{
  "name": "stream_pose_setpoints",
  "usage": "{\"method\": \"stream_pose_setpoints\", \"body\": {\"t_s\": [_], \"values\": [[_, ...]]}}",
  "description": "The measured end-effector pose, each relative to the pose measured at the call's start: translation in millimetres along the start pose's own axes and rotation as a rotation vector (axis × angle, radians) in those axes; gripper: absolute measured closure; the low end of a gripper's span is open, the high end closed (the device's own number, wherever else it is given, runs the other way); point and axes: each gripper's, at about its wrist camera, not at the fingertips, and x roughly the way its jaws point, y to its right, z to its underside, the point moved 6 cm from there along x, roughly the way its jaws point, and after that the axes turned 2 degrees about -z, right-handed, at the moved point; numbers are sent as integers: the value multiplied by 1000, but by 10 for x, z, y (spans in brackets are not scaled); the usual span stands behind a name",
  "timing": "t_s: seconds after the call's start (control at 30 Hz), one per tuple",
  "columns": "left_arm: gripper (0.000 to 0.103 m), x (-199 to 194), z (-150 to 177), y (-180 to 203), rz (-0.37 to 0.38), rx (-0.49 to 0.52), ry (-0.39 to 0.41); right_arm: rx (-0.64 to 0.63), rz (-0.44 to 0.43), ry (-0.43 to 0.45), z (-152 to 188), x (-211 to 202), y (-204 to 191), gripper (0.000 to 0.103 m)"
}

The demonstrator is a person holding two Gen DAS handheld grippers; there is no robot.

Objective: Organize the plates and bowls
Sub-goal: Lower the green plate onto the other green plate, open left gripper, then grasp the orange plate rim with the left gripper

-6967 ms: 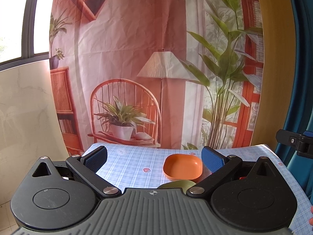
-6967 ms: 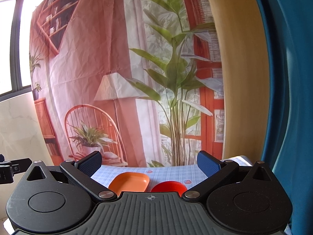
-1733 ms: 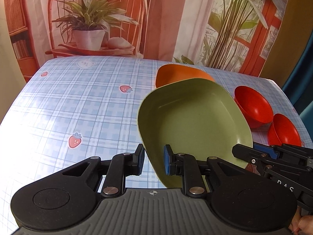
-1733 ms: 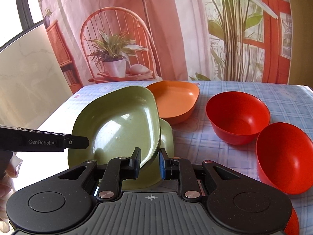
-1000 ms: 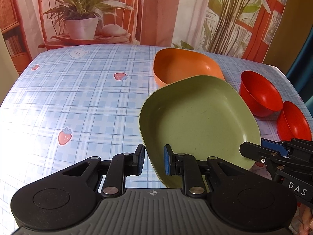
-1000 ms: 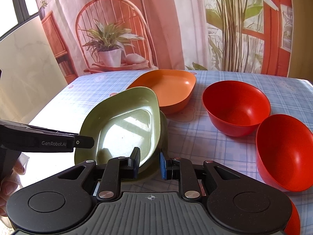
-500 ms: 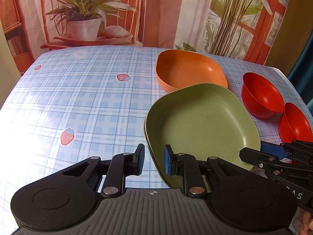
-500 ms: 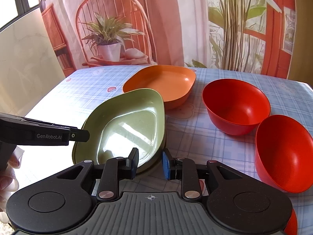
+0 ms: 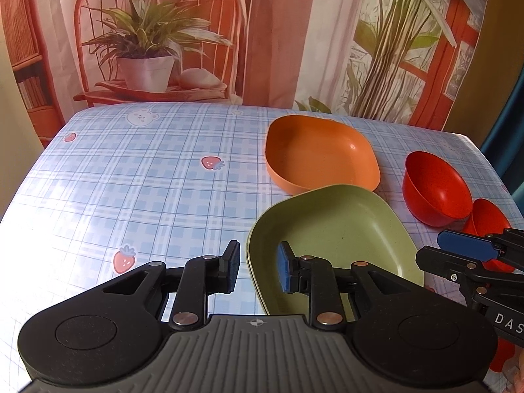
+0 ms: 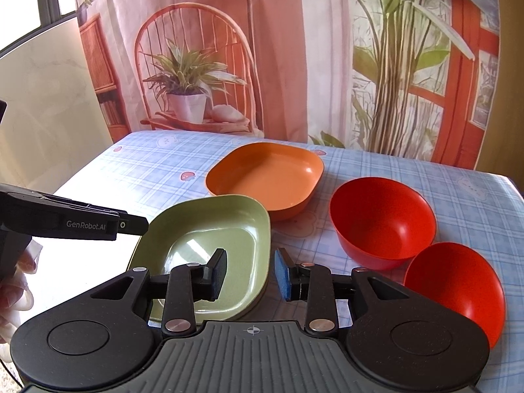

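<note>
A green plate (image 9: 337, 232) lies nested on a second green plate on the checked tablecloth; it also shows in the right wrist view (image 10: 213, 245). My left gripper (image 9: 258, 267) is open, its jaws straddling the plate's left rim without touching. My right gripper (image 10: 250, 273) is open, straddling the plate's right rim. An orange plate (image 9: 319, 152) sits just behind the green ones. Two red bowls (image 10: 381, 217) (image 10: 455, 283) stand to the right.
The table (image 9: 131, 180) stretches to the left under a blue checked cloth with strawberry prints. A printed backdrop hangs right behind its far edge. The table's right edge is close to the red bowls (image 9: 435, 188).
Both grippers held the top green plate tilted, lowered it flat onto the other green plate, then opened and let go.
</note>
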Motion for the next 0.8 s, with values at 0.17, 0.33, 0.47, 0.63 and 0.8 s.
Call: {"method": "stream_pose_setpoints", "body": {"t_s": [0.17,0.33,0.47,0.63,0.8], "values": [[76,-48,-133,29,3,15,25,-13,3,9,-151,7,58,73],[76,-65,-279,27,4,25,48,-20,-4,17,-321,48,117,73],[76,-24,-425,2,-1,34,64,-20,-7,19,-454,109,179,74],[76,82,-611,-70,-3,22,75,-4,6,25,-644,239,344,74],[76,281,-769,-125,1,10,64,17,26,19,-789,424,530,74]]}}
